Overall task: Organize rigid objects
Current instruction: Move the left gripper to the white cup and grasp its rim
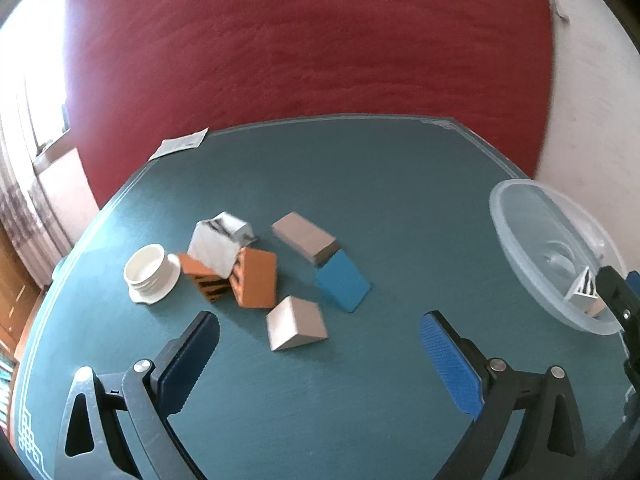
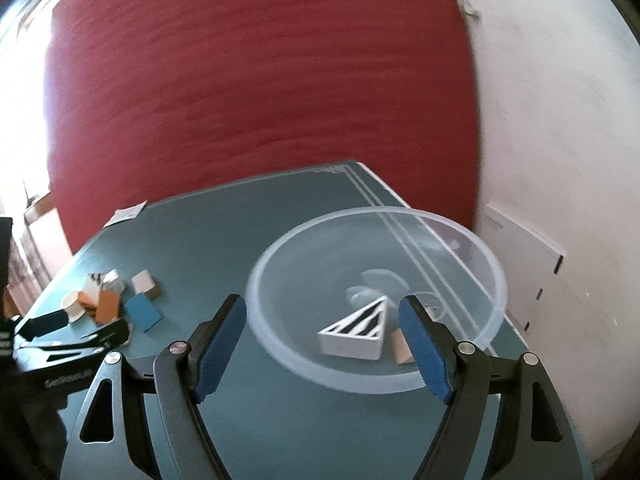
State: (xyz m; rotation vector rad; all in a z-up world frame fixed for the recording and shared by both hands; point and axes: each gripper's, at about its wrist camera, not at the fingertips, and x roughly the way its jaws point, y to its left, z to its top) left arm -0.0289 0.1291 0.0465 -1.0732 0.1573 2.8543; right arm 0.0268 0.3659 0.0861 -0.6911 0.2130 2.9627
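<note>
My left gripper hangs open over the teal table, nothing between its blue pads. Just ahead lies a beige wedge, with a blue block, a beige block, two orange striped blocks, a white striped block and a white cap beyond it. My right gripper stands open at the near rim of a clear plastic bowl. A white striped triangle and a small wooden piece lie loose inside the bowl, untouched by the pads.
The bowl sits near the table's right edge, close to a white wall. A paper card lies at the far left corner. A red wall stands behind the table. The left gripper shows low at the right wrist view's left side.
</note>
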